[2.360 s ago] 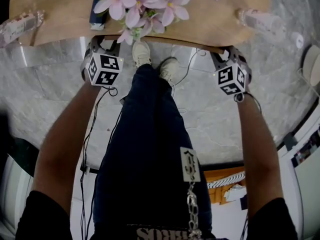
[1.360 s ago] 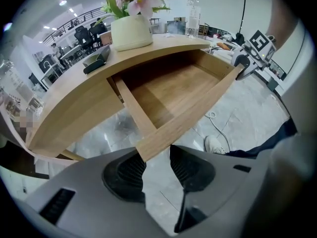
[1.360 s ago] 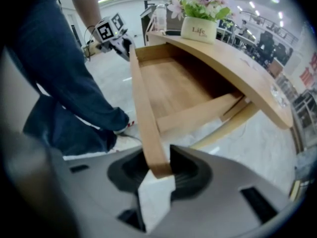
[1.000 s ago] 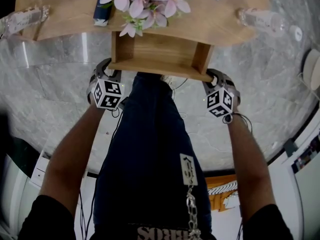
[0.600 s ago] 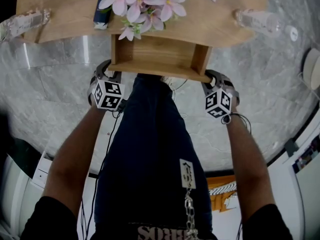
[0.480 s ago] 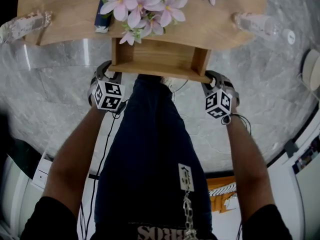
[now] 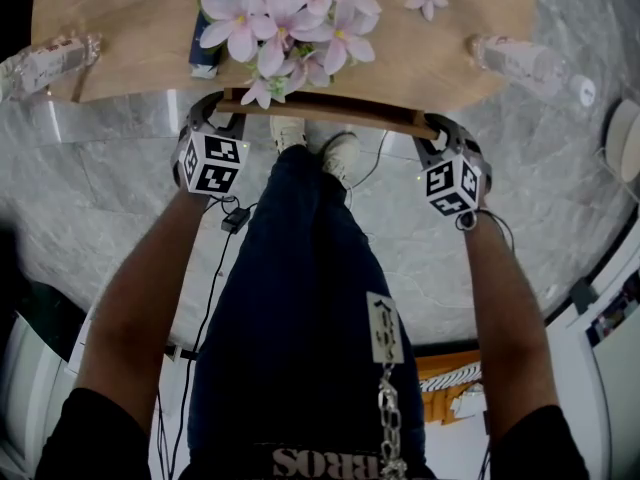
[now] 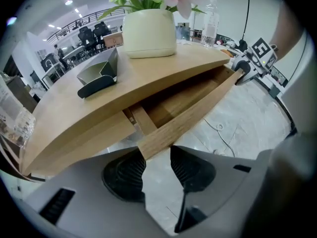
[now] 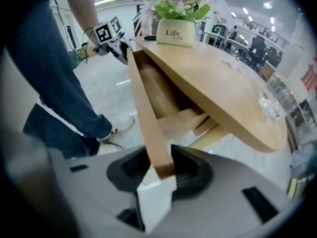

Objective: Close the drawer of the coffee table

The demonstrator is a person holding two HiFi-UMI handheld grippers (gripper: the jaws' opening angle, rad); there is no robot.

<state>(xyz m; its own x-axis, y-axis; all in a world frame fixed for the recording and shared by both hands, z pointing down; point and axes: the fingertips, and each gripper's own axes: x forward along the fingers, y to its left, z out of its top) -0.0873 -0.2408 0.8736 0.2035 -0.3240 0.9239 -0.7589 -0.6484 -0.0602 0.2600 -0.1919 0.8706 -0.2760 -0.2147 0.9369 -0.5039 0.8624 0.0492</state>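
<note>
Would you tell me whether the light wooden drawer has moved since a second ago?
Yes. The light wooden drawer has slid in under the oval wooden tabletop; only its front edge now shows at the rim.

"Life" on cream flower pot [image 9: 174,35], "BROS" on person's dark garment [image 7: 310,462]

The end of the drawer front [image 9: 146,113] is gripped between the jaws of the right gripper [image 9: 159,170], which have just been opening; it is seen slightly out from under the bench [image 9: 218,78].
</note>
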